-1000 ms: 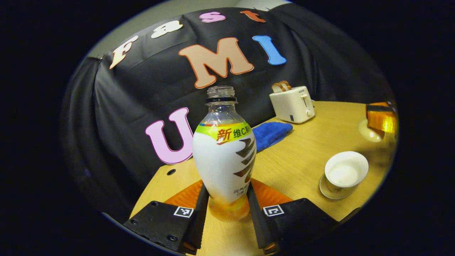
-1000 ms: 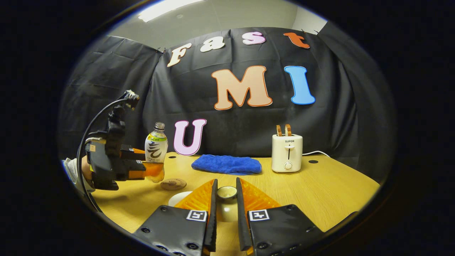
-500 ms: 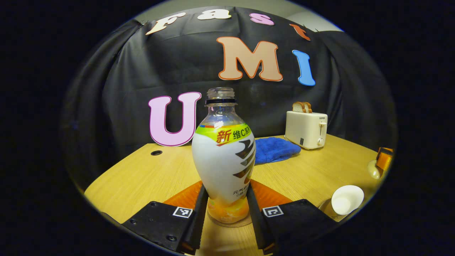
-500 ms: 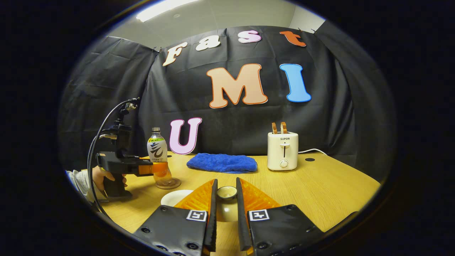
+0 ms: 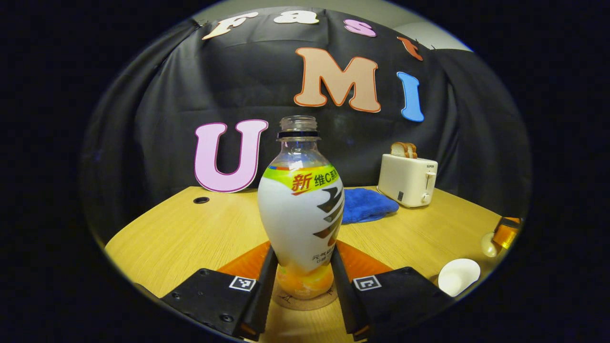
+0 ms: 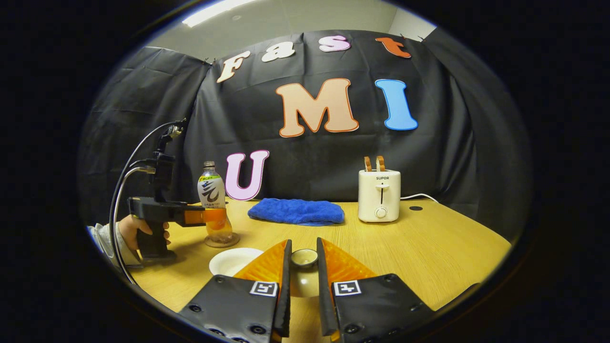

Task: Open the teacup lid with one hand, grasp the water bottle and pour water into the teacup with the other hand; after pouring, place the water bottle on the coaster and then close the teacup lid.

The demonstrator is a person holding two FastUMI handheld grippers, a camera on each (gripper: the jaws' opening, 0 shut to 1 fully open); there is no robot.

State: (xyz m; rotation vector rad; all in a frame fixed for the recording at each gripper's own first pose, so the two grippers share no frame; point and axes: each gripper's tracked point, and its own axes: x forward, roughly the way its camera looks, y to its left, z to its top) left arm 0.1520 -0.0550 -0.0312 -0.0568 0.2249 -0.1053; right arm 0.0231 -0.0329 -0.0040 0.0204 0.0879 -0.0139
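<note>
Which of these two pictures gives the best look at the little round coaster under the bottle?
The right gripper view: from the side, the coaster shows as a whole disc on the table with the water bottle standing on it. In the left gripper view its front edge peeks out between the left gripper's fingers.

1. Light wooden table [image 6: 429,247], round cable holes near the back edge.
2. Blue towel [image 6: 296,212] flat at the back, middle.
3. Cream toaster [image 6: 379,195] just right of the towel, two bread slices upright in its slots.
4. Round coaster [image 5: 305,301] at the left, bottle [image 5: 301,209] upright on it, cap off.
5. White teacup [image 6: 234,261] open near the front, close to the coaster.
</note>
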